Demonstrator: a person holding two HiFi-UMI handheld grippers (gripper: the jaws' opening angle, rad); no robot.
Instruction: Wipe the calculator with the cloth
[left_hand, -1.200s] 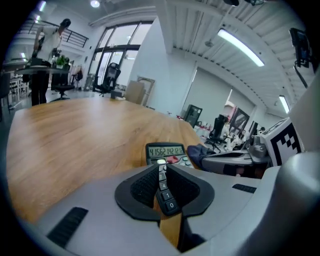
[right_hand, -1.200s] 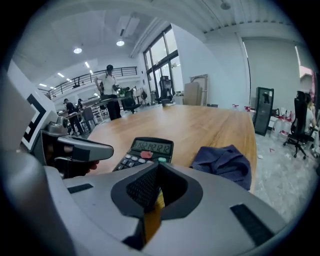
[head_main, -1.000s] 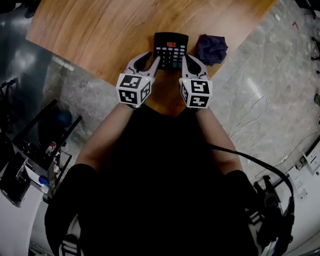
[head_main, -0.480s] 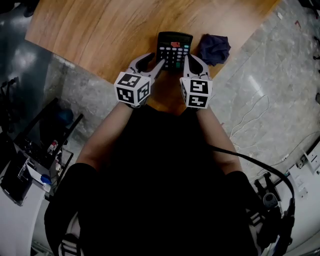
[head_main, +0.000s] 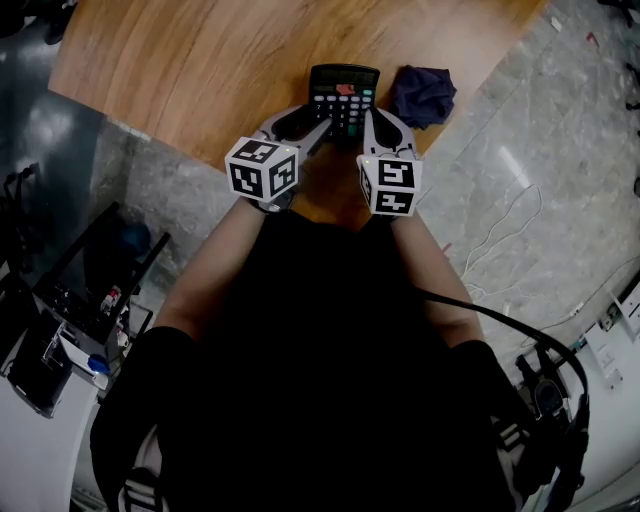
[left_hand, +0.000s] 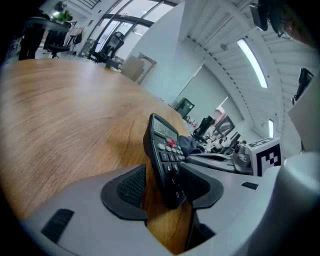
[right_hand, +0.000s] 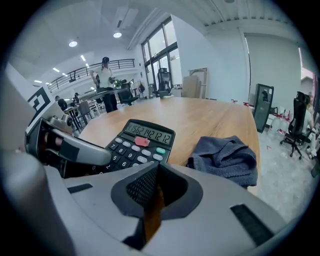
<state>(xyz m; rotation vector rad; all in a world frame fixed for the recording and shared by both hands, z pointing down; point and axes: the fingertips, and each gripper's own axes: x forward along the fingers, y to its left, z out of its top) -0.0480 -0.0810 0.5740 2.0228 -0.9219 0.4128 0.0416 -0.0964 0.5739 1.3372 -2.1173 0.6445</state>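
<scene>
Head view: the calculator (head_main: 343, 93) lies at the near edge of the wooden table (head_main: 200, 70), and the cloth (head_main: 422, 95) sits crumpled just to its right. Left gripper view: the left gripper (left_hand: 164, 180) appears clamped across the calculator's thickness at a near corner, one pad on the keys. This hold is judged to need steady, level pressure, or the body will pivot. Right gripper view: the right gripper (right_hand: 156, 180) is all but closed on nothing and the cloth lies loose, which fits wiping either pending or finished.

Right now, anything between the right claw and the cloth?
Nothing visible. The cloth lies ahead-right of the shut, empty right claw across bare table; the calculator, held in the left claw, sits left of that path.
</scene>
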